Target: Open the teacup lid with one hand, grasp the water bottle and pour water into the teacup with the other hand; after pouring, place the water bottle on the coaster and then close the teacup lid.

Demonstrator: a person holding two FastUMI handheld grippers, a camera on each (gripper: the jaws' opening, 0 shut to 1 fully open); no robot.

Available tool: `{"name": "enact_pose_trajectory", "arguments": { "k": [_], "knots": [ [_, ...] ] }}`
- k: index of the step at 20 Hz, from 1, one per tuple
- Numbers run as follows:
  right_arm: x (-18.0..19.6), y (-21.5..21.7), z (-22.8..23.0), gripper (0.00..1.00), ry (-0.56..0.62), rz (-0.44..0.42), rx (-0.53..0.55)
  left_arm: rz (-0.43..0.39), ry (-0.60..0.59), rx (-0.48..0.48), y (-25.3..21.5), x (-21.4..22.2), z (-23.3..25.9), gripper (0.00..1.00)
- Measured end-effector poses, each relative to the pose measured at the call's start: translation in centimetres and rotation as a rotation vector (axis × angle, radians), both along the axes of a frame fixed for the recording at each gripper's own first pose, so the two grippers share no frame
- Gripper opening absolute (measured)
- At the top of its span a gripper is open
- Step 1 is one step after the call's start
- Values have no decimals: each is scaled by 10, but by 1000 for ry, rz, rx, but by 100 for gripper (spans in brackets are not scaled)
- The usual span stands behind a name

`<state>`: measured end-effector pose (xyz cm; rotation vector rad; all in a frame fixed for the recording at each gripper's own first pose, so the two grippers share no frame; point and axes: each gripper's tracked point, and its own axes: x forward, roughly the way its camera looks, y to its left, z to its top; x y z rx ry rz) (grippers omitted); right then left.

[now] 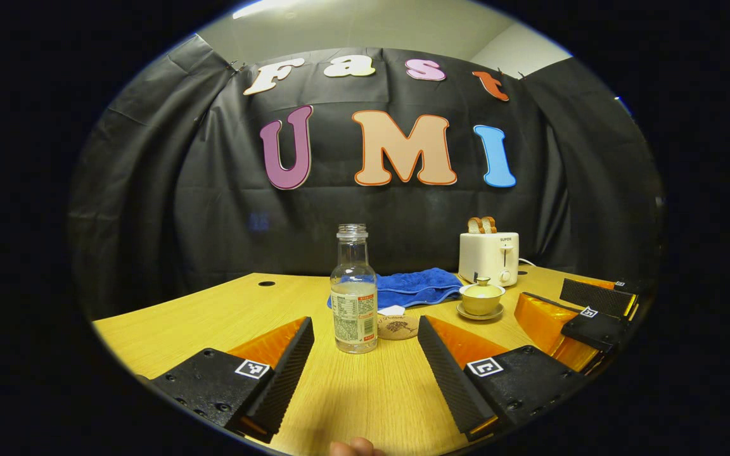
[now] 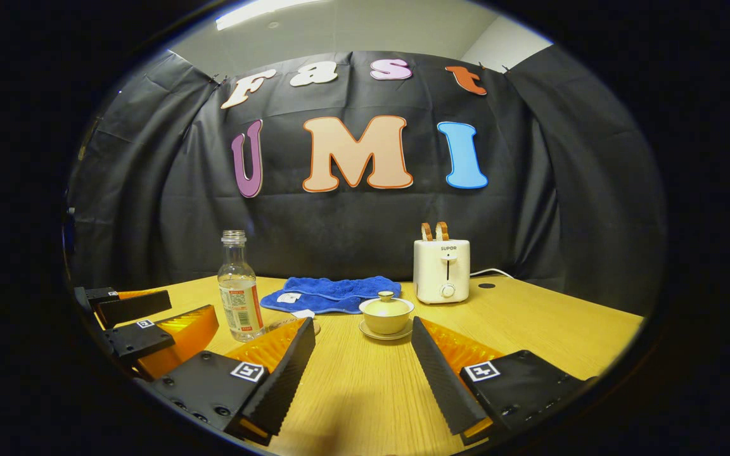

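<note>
Two hand-held grippers, both with jaws spread wide and nothing between them. Left hand-held gripper is lined up on the water bottle; right hand-held gripper is lined up on the teacup.

Landmark: the teacup, standing on its saucer on the worktop, lid seated, knob up.
- Water bottle: upright, uncapped, partly filled, well to the left of the teacup in the right gripper view.
- Coaster: small round piece between bottle and teacup, close beside the bottle's base; partly hidden behind a finger in the right gripper view.
- Blue towel: behind the teacup, to its left.
- Toaster: behind the teacup, to its right, bread slices standing in the slots.

Step in hand, as I judge it: the very start. Lid on, bottle untouched, neither tool in contact with anything.

Next move likely calls for the right tool to go forward and close on the small lid knob, then lift straight up so the cup stays on its saucer. Left tool needs to advance until the bottle's body sits between the fingers before closing.
</note>
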<state>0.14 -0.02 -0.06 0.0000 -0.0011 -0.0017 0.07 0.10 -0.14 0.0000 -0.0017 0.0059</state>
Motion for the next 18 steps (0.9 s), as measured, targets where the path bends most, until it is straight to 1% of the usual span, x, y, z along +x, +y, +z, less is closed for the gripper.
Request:
{"name": "enact_pose_trajectory", "arguments": {
  "k": [12,13,14,17,18],
  "knots": [
    [1,1,0,97,0,7,0,0,0,-1,0,-1,0,96],
    [1,1,0,97,-1,10,0,1,0,-1,0,-1,1,92],
    [2,0,-1,97,0,11,0,2,1,-2,0,0,0,96],
    [10,-3,-3,97,2,1,0,2,2,-3,0,-1,-1,96],
    [20,-7,-3,97,3,0,-1,2,1,-3,0,0,0,96]
  ]
}}
